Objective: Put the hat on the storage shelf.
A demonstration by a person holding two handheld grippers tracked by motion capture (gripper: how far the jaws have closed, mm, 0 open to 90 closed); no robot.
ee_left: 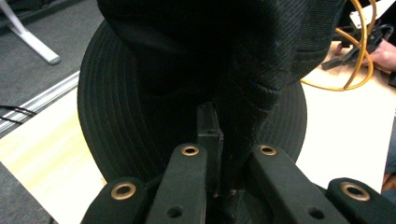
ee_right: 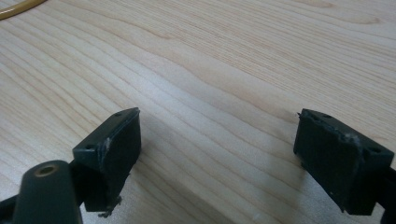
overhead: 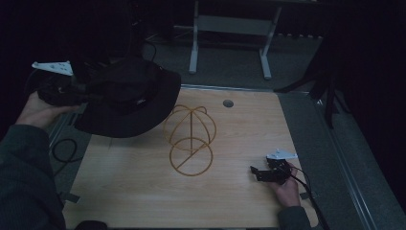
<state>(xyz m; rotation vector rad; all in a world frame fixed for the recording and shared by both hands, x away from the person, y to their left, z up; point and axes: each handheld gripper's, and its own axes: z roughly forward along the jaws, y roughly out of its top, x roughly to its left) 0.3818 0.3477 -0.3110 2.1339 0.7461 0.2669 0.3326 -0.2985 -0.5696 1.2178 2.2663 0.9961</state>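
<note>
A black bucket hat [overhead: 127, 98] hangs above the left rear part of the wooden table [overhead: 143, 191]. My left gripper [overhead: 81, 88] is shut on its fabric, held in a hand at the far left. In the left gripper view the jaws stand close together, with the hat's [ee_left: 187, 70] cloth pinched at my left gripper [ee_left: 224, 140]. A yellow wire hat stand [overhead: 190, 139] sits bare at the table's middle, right of the hat. My right gripper [overhead: 256, 172] rests low at the front right. Its jaws [ee_right: 217, 144] are open over bare wood [ee_right: 210, 56].
A round cable hole [overhead: 228, 103] sits near the table's far edge. Beyond the table stand white desk legs [overhead: 230, 33]. A dark stand [overhead: 330, 86] is at the right. A black cable loop [overhead: 64, 151] lies on the floor at the left.
</note>
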